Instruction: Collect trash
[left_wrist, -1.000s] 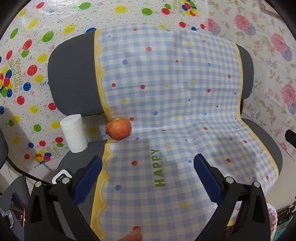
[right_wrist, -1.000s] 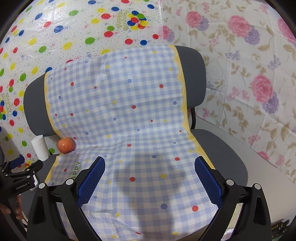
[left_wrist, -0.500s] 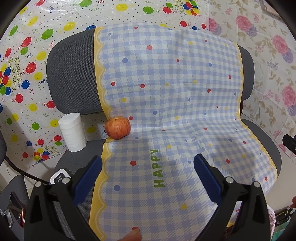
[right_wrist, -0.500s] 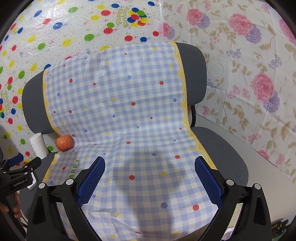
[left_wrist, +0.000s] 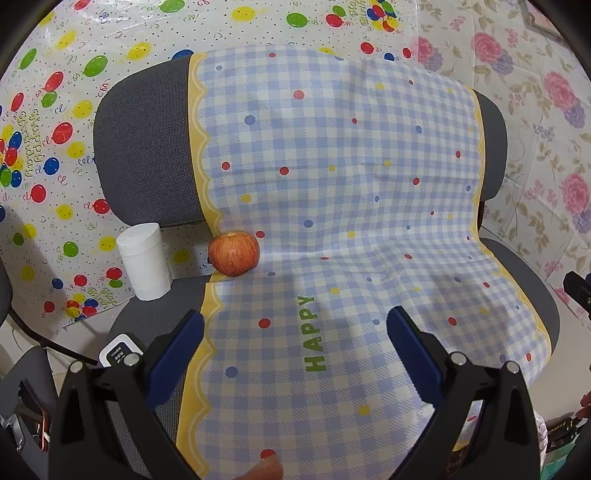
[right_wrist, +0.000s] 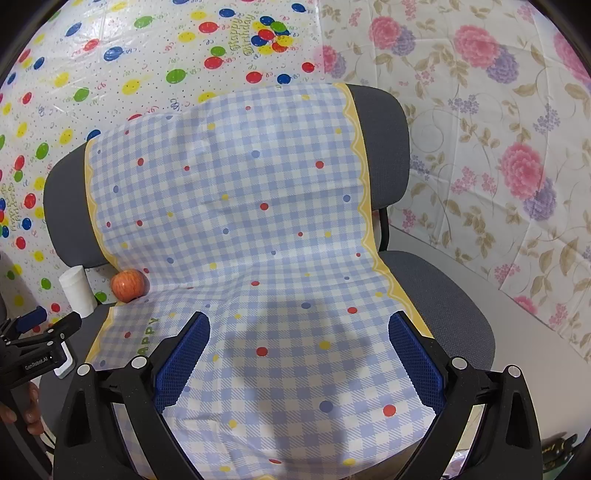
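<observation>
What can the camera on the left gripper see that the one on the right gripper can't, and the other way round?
Only the left wrist view shows the whole green word HAPPY printed on the cloth, and a fingertip at the bottom edge.

Only the right wrist view shows the left gripper from outside, and the chair's bare grey seat beside the flowered sheet.

Both show the checked cloth draped over the chair, the apple at its edge, the white paper roll, and the balloon sheet. The left gripper and the right gripper both stand open, holding nothing.
</observation>
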